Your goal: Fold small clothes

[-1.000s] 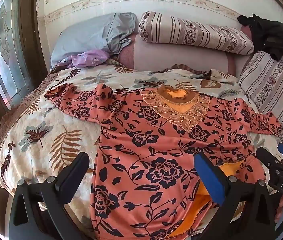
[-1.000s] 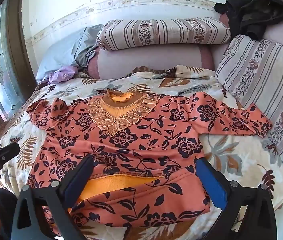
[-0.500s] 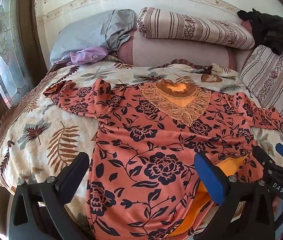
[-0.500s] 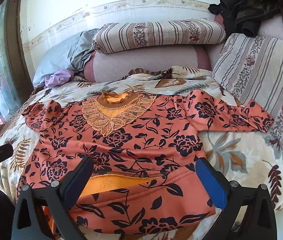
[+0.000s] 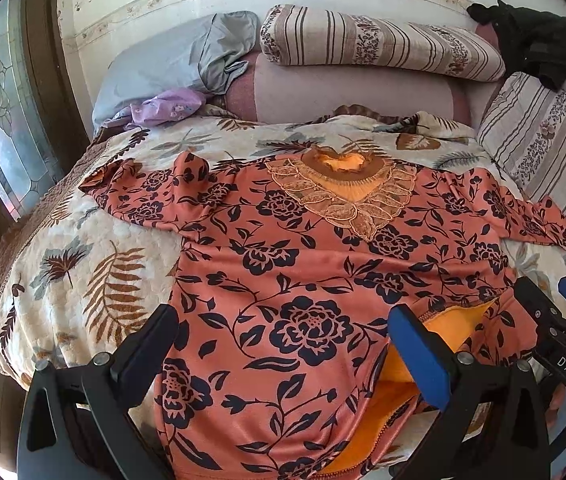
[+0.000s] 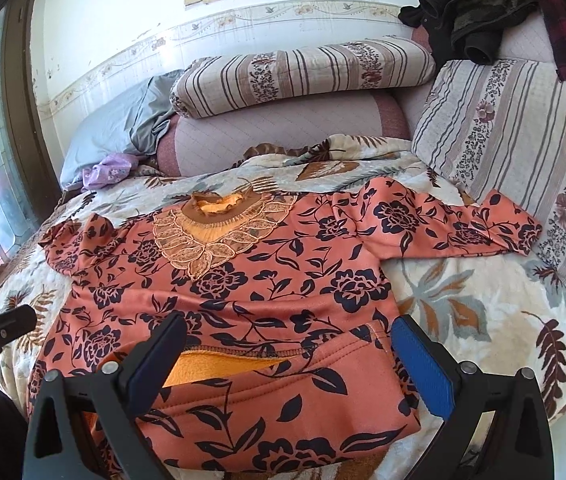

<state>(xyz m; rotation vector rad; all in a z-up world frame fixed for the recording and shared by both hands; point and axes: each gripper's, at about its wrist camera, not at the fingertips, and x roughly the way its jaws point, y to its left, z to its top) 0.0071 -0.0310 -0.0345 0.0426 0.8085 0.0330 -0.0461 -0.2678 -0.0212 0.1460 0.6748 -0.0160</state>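
An orange top with dark flowers [image 5: 303, 264] lies face up on the bed, sleeves spread left and right, lace collar [image 5: 343, 196] toward the pillows. Its hem on the right side is turned up, showing the orange lining [image 6: 219, 364]. My left gripper [image 5: 283, 340] is open and empty above the lower left of the top. My right gripper [image 6: 287, 344] is open and empty above the turned-up hem [image 6: 283, 384]. It also shows at the right edge of the left wrist view [image 5: 555, 320].
The bed has a leaf-print quilt [image 5: 83, 272]. Striped pillows [image 6: 303, 72] and a pink bolster [image 6: 275, 136] lie at the head, a striped cushion [image 6: 523, 152] at the right. A grey pillowcase [image 5: 171, 64], purple cloth [image 5: 167, 106] and dark clothes [image 6: 475, 12] lie around. A window [image 5: 3, 120] is at left.
Both grippers have drawn back a little from the top and stayed open. The top has not moved.
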